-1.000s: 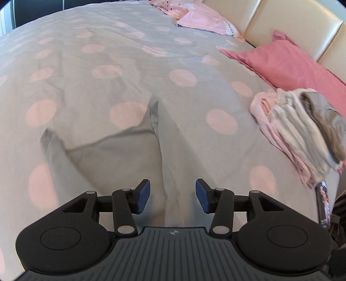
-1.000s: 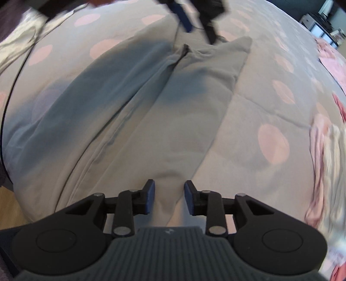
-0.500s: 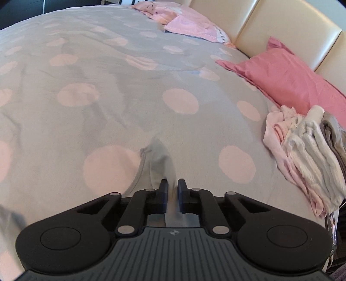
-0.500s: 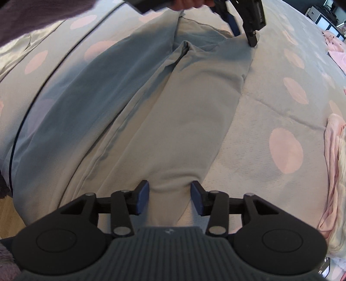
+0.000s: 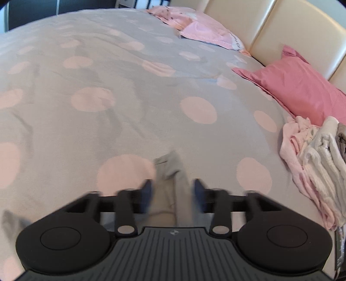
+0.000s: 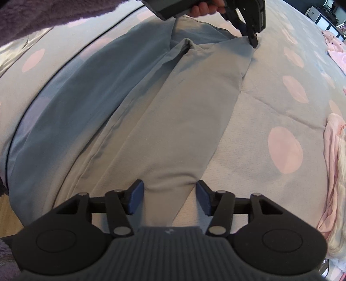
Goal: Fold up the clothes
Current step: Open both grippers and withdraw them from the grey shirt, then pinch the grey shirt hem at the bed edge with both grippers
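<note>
A grey garment [image 6: 194, 108] lies lengthwise on the spotted bed cover [image 6: 270, 97], folded along its length. Its near end sits between the fingers of my right gripper [image 6: 169, 196], which is open and low over the cloth. My left gripper [image 6: 253, 32], held by a hand [image 6: 203, 8], is at the garment's far corner with its tip on the cloth. In the left wrist view the left gripper [image 5: 172, 194] is blurred and open, with the grey cloth corner [image 5: 170, 173] lying between its fingers.
A pile of folded pink, white and grey clothes [image 5: 313, 162] sits at the bed's right edge, below a pink pillow [image 5: 298, 86] and cream headboard [image 5: 281, 26]. A purple fuzzy sleeve [image 6: 43, 17] and a black cable [image 6: 43, 86] cross the left side.
The left gripper shut on the garment's far corner half a second ago and now stands open. The right gripper's fingers have spread wider. The garment lies flatter and straighter.
</note>
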